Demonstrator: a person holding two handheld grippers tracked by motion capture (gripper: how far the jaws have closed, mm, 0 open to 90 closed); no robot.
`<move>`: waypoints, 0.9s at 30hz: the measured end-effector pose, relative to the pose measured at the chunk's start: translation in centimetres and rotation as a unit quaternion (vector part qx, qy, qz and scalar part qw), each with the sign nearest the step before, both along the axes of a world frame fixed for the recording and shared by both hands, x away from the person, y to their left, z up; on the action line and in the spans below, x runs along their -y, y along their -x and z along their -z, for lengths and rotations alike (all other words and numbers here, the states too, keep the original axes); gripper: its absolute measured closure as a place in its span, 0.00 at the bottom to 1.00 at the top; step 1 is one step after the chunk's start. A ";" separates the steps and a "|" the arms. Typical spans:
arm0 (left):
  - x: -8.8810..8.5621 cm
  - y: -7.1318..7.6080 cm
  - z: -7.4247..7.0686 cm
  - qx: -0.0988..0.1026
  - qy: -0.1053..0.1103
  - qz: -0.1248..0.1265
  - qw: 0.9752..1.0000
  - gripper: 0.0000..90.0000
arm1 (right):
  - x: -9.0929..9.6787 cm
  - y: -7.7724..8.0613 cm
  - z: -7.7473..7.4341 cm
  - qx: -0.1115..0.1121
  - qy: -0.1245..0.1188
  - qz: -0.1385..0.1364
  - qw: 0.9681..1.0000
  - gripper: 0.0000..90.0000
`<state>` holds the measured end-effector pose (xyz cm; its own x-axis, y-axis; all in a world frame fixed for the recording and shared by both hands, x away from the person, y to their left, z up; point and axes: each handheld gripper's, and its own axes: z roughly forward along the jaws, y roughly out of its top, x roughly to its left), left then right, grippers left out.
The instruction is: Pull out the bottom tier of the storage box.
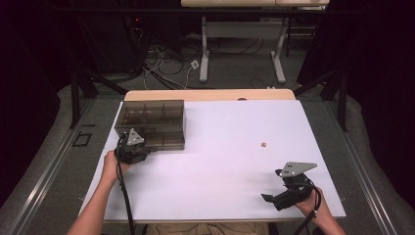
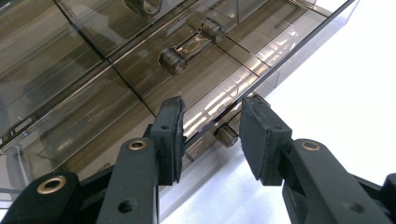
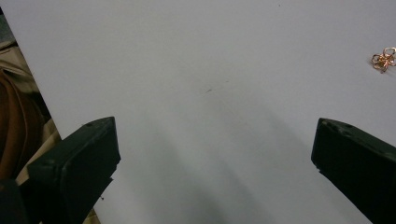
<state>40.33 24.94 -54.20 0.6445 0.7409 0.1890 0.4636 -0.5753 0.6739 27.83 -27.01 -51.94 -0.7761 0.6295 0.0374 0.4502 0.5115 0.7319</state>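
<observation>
Left gripper (image 2: 208, 135), jaws part-open, straddles the front edge of the smoky plastic box (image 1: 151, 123) at the table's far left; no squeeze visible yet (lid-opening step, prob.). Next: pinch, lift. Right gripper (image 3: 215, 158) wide open, empty.

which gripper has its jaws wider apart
The right gripper: its jaws stand far apart over bare table. The left gripper has its jaws closer together at the compartment box's front edge.

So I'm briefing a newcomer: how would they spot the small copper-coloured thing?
Start from the white table sheet. Right of centre, well away from the smoky compartment box at the far left, lies the tiny copper wire ornament. It is loose, looped and shiny.
</observation>
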 end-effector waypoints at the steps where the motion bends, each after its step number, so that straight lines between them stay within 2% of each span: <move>1: 0.0 0.0 0.0 -0.002 0.002 0.001 1.000 0.67 | 0.0 0.0 0.0 0.000 0.000 0.000 1.000 0.00; 6: -0.1 0.1 0.0 -0.010 0.006 0.006 1.000 0.67 | 0.0 0.0 0.0 -0.003 0.003 -0.002 1.000 0.00; 27: -0.2 0.3 -0.3 -0.031 -0.007 0.023 0.999 0.67 | 0.0 0.0 0.0 -0.003 0.006 -0.005 1.000 0.00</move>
<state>40.02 25.11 -53.87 0.6887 0.7077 0.1576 0.4774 -0.6062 0.6361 27.86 -27.00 -51.94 -0.7826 0.6216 0.0351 0.4497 0.5254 0.7223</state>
